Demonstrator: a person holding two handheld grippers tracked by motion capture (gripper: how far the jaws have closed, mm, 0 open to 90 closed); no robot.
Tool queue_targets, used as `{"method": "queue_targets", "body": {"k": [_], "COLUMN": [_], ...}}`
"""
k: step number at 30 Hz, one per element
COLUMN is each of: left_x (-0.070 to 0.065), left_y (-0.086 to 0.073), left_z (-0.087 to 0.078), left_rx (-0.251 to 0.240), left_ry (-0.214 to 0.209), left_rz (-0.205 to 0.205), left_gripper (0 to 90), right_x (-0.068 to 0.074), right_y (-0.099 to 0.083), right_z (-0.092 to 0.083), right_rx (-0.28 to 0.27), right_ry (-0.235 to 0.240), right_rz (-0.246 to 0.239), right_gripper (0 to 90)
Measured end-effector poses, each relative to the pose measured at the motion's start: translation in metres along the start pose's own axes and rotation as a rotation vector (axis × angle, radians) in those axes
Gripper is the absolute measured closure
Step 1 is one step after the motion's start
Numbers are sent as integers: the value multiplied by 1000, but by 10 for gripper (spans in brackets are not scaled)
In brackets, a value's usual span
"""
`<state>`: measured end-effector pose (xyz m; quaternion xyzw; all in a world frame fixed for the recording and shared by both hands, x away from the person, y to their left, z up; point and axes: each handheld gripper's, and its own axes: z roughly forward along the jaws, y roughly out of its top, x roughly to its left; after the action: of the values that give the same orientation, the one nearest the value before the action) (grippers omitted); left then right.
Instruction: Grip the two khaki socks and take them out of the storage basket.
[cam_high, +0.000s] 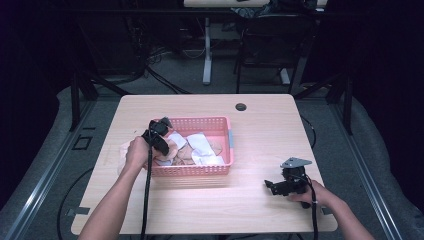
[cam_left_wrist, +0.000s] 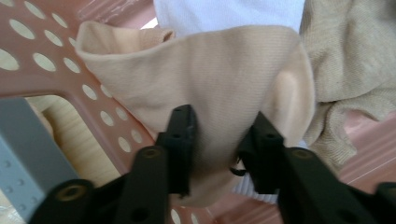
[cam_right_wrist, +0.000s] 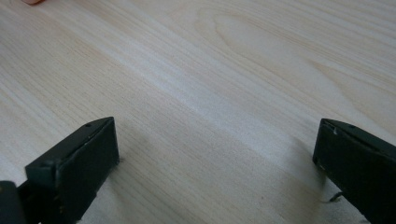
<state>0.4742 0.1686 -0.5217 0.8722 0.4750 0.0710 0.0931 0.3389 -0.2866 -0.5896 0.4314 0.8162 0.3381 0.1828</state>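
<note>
The left gripper (cam_left_wrist: 217, 140) was clamped on a beige sock (cam_left_wrist: 215, 74), pinching a fold of its soft, fine-knit cloth between the jaws. The sock lay straight ahead of the jaws at the near-left corner of the pink basket (cam_high: 220, 169), its open cuff to the upper left against the perforated plastic wall. A coarser tan sock (cam_left_wrist: 355, 70) lay just right. The right gripper (cam_right_wrist: 215, 177) rested well apart, jaws wide over bare wood table (cam_right_wrist: 233, 70).

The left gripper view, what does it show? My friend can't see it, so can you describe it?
The left hand-held gripper pinches a fold of a beige sock between its two black jaws. The sock lies against the pink basket's holed wall, with a white cloth and a tan knitted sock behind.
</note>
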Motion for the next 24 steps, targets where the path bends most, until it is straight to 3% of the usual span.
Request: {"method": "queue_targets", "body": {"k": [4, 9, 20, 24], "left_x": [2, 5, 5, 7], "left_y": [-2, -6, -6, -5], "left_z": [-6, -19, -59, -73], "left_rx": [-26, -61, -139, -156], "left_ry": [19, 24, 29, 19], "left_rz": [4, -1, 59, 58], "left_gripper": [851, 856, 861, 861], "right_x": [0, 0, 0, 0], "right_y": [0, 0, 0, 0], "right_z": [0, 0, 0, 0], "right_rx": [2, 2, 3, 1], "right_ry": [0, 1, 1, 0], "right_rz": [4, 3, 4, 2], "right_gripper": [0, 0, 0, 0]}}
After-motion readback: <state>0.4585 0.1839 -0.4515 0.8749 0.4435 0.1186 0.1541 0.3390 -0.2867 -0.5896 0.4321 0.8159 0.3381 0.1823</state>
